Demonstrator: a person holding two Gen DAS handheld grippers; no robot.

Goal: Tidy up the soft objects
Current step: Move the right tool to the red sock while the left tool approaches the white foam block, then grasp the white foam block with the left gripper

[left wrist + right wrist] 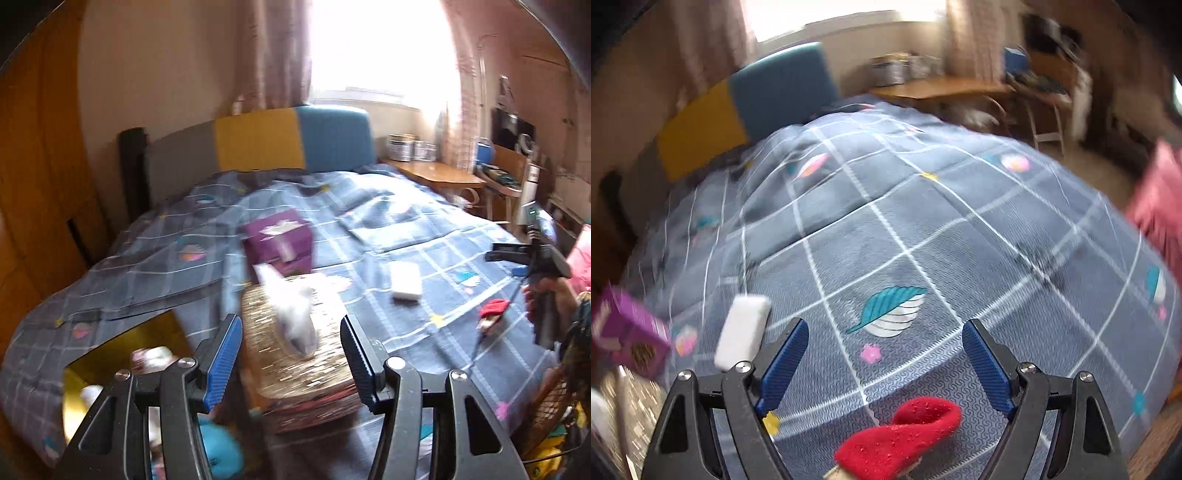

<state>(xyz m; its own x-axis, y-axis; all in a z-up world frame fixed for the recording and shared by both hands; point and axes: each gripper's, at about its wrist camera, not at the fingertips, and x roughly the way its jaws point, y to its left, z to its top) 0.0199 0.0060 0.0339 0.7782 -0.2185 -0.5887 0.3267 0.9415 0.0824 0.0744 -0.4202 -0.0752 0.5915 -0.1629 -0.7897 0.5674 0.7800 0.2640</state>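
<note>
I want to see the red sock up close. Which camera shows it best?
The right wrist view: the red sock lies large and sharp on the bedspread, just below the open right hand-held gripper. The left wrist view shows it small, far right.

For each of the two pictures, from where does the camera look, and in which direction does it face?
Left wrist view: sits on the left hand-held gripper, facing along the bed toward the headboard and window; shows its own open jaws, empty, plus the person's hand holding the right hand-held gripper.
Right wrist view: sits on the right hand-held gripper, angled down at the checked bedcover; shows its own open jaws only.
Both share the white sponge block, red sock, purple box and headboard.
</note>
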